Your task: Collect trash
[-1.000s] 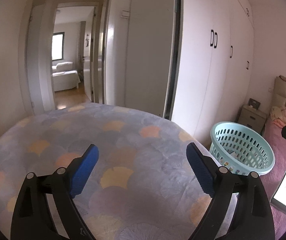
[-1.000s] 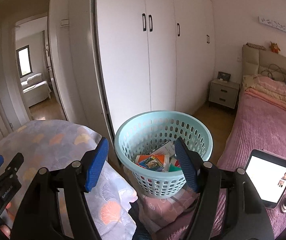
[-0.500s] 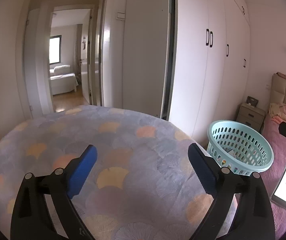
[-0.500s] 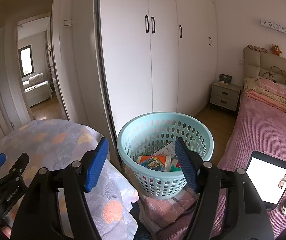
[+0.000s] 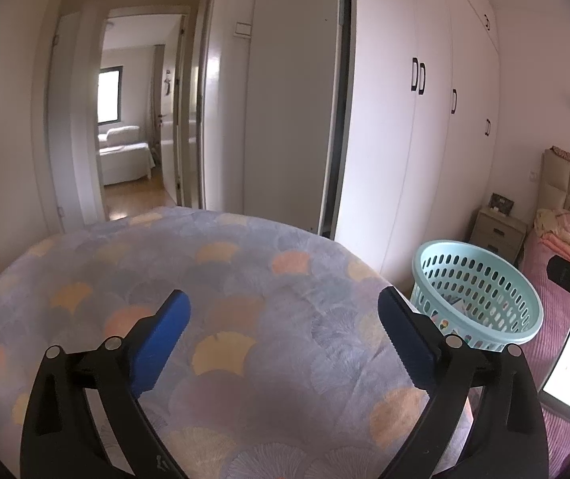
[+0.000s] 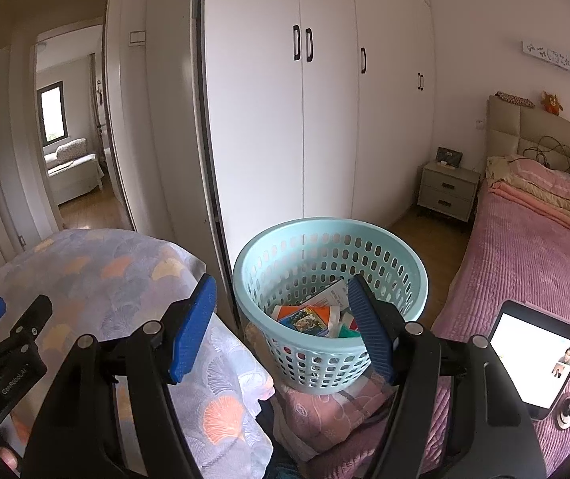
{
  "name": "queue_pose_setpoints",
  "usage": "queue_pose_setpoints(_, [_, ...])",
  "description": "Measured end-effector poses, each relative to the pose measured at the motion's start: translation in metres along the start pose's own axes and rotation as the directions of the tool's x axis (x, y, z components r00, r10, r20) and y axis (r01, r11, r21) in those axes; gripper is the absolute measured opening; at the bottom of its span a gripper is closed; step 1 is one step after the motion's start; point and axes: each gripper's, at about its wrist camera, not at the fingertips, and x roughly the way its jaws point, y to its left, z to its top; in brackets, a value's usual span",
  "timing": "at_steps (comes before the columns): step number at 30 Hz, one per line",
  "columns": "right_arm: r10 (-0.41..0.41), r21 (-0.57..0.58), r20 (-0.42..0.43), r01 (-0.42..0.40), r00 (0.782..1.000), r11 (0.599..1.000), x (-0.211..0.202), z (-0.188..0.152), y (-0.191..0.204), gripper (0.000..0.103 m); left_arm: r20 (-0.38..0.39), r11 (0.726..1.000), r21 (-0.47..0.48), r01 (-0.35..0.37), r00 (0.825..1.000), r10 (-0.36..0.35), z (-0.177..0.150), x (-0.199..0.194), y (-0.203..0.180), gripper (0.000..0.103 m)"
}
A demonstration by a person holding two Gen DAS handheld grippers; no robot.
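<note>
Both grippers, left [image 5: 283,311] and right [image 6: 281,299], gape wide and empty. Trash [image 6: 308,317] lies inside the basket [image 6: 412,279], which stands beside the quilt [image 5: 245,271], within easy reach for drops.

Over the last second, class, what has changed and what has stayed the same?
Both cameras tilted slightly, so the basket sits lower in view. Nothing was grasped or released. The left gripper and right gripper stay open and empty; the trash stays in the basket.
</note>
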Motion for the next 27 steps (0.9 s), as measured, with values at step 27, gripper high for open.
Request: queue_pose_setpoints(27, [0.005, 0.002, -0.009, -0.005, 1.0, 1.0, 0.0013, -0.0005, 0.0004, 0.065, -0.006, 1.0, -0.011, 0.003, 1.0, -0.003, -0.0008, 0.0007, 0.0018, 0.094])
